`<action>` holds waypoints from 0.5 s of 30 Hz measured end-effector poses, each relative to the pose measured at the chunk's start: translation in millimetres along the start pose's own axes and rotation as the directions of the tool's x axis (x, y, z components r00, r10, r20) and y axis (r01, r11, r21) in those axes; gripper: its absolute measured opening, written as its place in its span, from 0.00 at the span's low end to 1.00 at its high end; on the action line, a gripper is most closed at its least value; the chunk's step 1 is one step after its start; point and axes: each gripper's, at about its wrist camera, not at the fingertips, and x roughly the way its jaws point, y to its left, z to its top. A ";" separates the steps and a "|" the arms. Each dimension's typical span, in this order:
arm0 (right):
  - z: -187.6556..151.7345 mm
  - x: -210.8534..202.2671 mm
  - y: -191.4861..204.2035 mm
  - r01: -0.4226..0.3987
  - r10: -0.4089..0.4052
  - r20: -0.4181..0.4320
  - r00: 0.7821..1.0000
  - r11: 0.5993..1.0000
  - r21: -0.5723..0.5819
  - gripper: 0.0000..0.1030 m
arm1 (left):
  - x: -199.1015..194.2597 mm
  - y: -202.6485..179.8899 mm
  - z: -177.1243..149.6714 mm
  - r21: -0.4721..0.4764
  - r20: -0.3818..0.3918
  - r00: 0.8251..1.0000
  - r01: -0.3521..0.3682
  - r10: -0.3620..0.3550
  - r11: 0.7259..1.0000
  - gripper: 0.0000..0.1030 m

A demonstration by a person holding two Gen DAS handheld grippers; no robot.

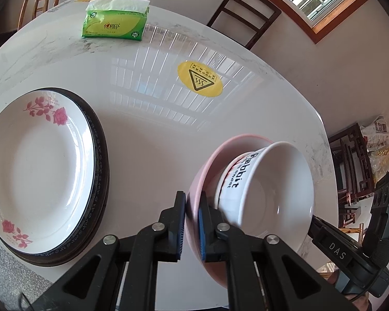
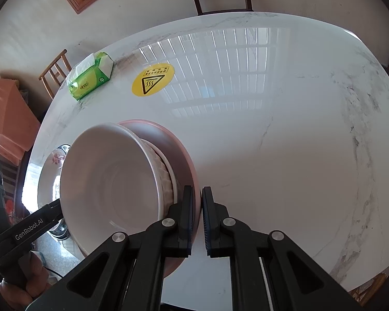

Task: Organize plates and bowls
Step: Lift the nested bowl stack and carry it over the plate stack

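Observation:
A pink bowl (image 1: 207,165) carries a stack of white bowls; the top one (image 1: 277,186) reads "Rabbit". My left gripper (image 1: 192,223) is shut on the pink bowl's rim on one side. My right gripper (image 2: 197,217) is shut on the pink bowl's (image 2: 179,150) opposite rim, with the white bowl (image 2: 111,181) to its left. The bowl stack sits low over the white marble table (image 1: 147,134). A stack of plates, a rose-patterned white plate (image 1: 36,165) on dark-rimmed ones, lies at the left; it also shows in the right wrist view (image 2: 50,165).
A green tissue pack (image 1: 114,22) lies at the table's far side, and in the right view (image 2: 90,77). A yellow heat-warning sticker (image 1: 199,79) marks the table's middle. Wooden chairs (image 1: 243,13) stand around the table. The table's edge runs close at the right (image 1: 324,155).

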 end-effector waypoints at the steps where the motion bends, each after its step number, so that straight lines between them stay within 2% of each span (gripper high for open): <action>1: 1.2 -1.2 1.1 0.001 -0.001 0.002 1.000 1.000 -0.002 0.10 | -1.5 0.3 0.2 -0.001 0.002 1.000 0.002 -0.002 1.000 0.06; 15: 19.4 -14.1 24.9 -0.001 0.001 0.023 1.000 0.999 -0.039 0.10 | -31.5 3.1 6.9 -0.013 0.048 0.999 0.002 -0.001 1.000 0.06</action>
